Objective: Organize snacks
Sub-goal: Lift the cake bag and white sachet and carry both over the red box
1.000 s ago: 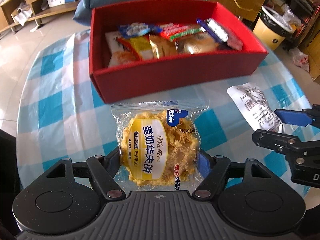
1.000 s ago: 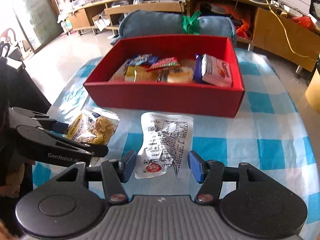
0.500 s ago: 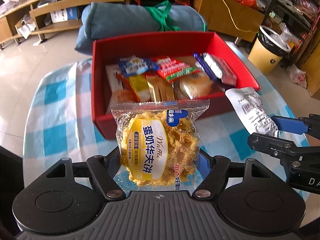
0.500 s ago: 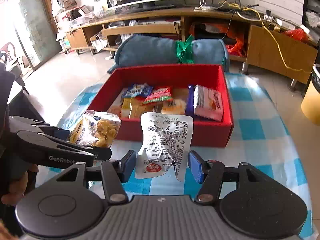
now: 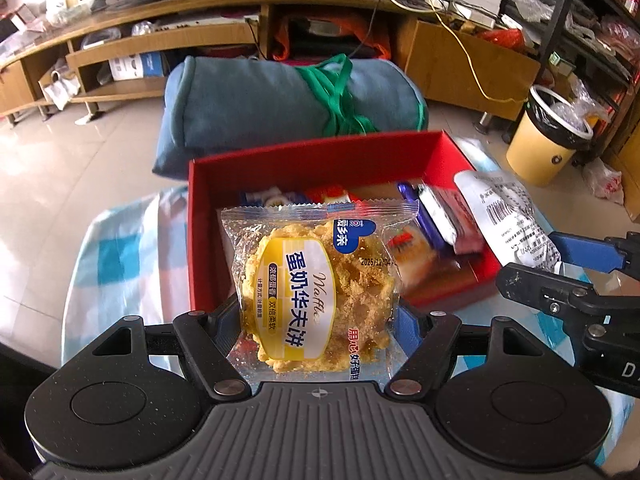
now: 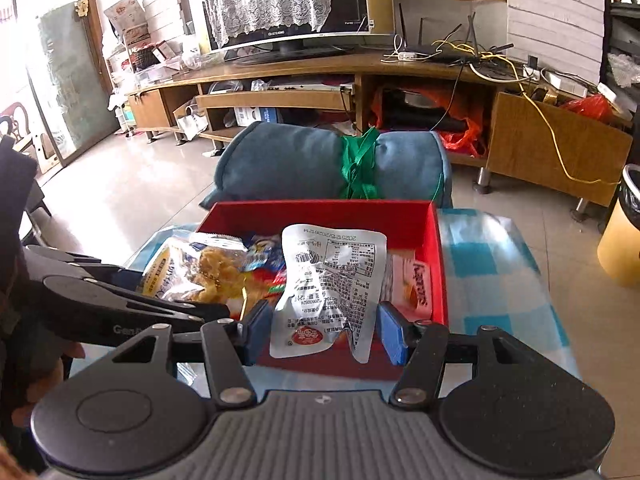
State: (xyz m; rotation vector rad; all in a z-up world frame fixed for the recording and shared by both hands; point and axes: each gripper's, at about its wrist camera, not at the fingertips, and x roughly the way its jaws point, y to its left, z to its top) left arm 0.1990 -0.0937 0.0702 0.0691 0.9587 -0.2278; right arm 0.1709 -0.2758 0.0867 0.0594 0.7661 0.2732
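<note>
Left wrist view: the left gripper (image 5: 318, 320) squeezes a waffle packet (image 5: 316, 284) in its fingers, held up over the near side of the red box (image 5: 208, 240). The right gripper (image 6: 322, 330) pinches a silver pouch (image 6: 332, 288) over the same box. Both snacks are on the way in. Next, I think, lower them and let go.

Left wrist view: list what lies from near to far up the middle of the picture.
Left gripper → waffle packet → red box → blue rolled cushion → wooden TV stand.
</note>
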